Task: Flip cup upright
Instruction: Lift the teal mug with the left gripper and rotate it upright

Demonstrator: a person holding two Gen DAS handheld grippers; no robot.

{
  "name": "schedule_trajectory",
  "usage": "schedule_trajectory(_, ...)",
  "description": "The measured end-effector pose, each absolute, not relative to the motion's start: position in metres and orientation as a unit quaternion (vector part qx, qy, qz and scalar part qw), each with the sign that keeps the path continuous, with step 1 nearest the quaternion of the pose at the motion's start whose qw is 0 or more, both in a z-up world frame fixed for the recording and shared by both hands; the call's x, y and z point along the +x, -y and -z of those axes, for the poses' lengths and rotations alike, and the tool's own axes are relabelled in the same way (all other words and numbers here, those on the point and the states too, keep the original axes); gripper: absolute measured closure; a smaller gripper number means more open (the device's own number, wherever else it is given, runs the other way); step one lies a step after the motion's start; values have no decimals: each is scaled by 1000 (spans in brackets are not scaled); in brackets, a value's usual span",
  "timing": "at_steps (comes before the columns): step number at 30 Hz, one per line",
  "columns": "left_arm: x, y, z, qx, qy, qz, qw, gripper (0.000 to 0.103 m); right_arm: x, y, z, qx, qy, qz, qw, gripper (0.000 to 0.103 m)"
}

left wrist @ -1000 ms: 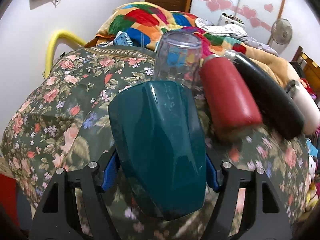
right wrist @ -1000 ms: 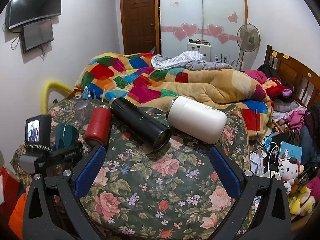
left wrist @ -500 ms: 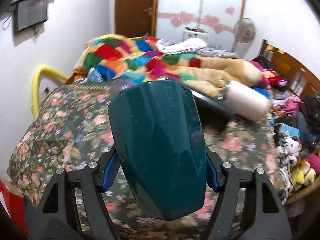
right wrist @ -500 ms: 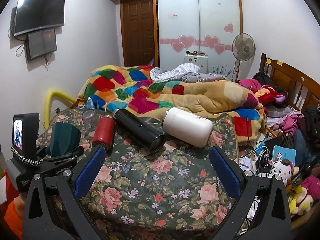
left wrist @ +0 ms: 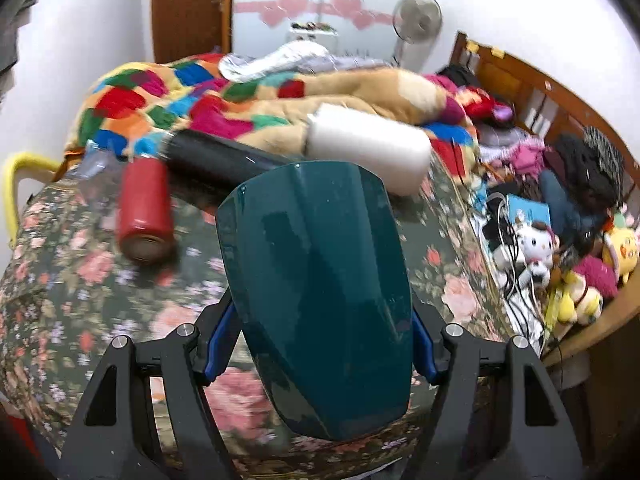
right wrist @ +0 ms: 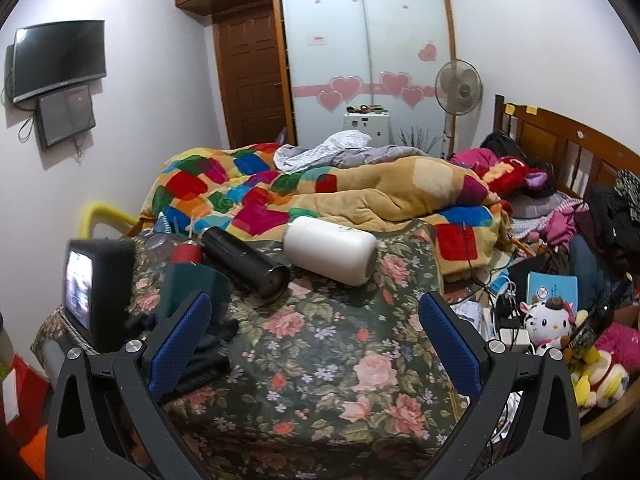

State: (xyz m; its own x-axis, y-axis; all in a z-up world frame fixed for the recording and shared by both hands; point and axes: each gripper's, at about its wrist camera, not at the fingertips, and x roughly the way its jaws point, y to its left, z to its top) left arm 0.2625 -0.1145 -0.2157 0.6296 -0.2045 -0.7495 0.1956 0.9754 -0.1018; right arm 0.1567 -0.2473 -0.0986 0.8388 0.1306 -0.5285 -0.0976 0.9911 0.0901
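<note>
Teal cup (left wrist: 320, 292) clamped between left gripper (left wrist: 320, 340) pads, frame centre, above floral cloth (left wrist: 72, 280). Right gripper (right wrist: 314, 336) jaws spread wide, holding nothing.

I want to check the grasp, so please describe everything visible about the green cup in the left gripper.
The green cup is dark teal, glossy and smooth, seemingly plastic or glazed, with faint flat facets reflecting light. It fills the middle of the left wrist view, one end wider than the other; its opening is not visible. The left gripper is shut on it, blue pads pressing both sides. It is held above the flowered cloth, touching nothing else visible. From the right wrist view it is mostly hidden.
</note>
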Motion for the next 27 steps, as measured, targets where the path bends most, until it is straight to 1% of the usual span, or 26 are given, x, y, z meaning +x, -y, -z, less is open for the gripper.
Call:
schedule_trajectory(5,276,135,248,17,-447,117,887,32,160,261,107,40,-289,-52,955,0)
schedule_trajectory(11,287,133,274,14,-475,112,873,32,166,270,118,43,-307,-45,950,0)
schedule_trajectory(23,287,127,282,20,-482,112,869,31,170,260,125,37,-325,-53,943,0)
schedule_trajectory(27,282,126,279,30,-485,110,867,27,168,257,123,31,-324,-55,944,0)
